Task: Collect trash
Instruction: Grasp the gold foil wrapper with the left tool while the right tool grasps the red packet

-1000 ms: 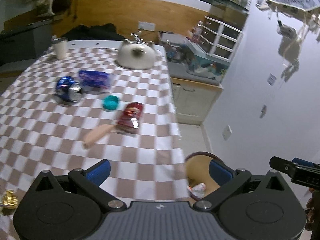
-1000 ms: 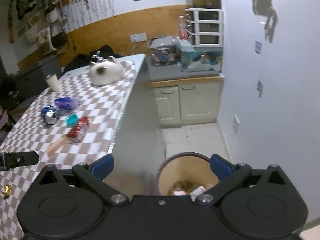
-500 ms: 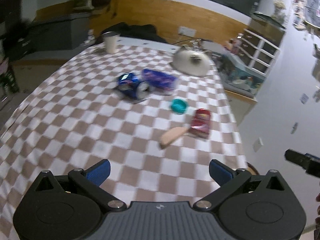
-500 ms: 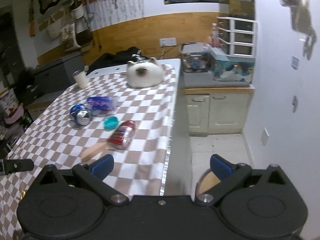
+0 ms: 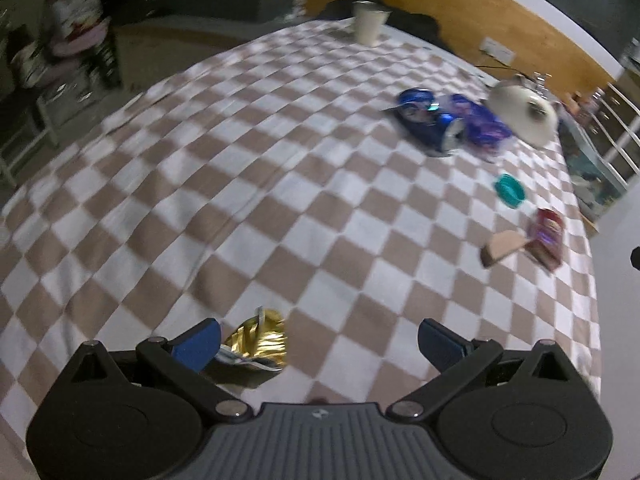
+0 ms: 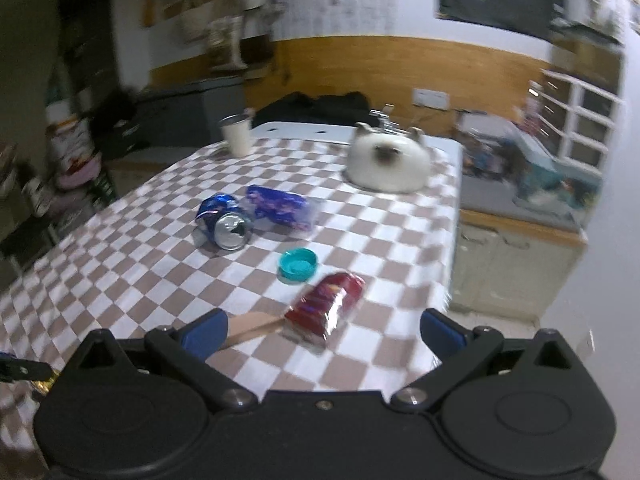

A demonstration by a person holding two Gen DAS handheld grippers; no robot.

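A: Gold wrapper [image 5: 258, 340]?

B: On the checked cloth [image 5: 240, 200], just inside the left gripper's [image 5: 318, 344] left finger; jaws apart, likely lining up for it.

A: Beyond the wrapper?

B: Red packet [image 6: 326, 308] ahead of the right gripper [image 6: 322, 330], also spread, empty. Farther: teal cap [image 6: 298, 266], crushed can [image 6: 224, 220].

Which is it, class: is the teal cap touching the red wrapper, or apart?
Apart. The right wrist view shows checkered cloth between the teal cap and the red wrapper.
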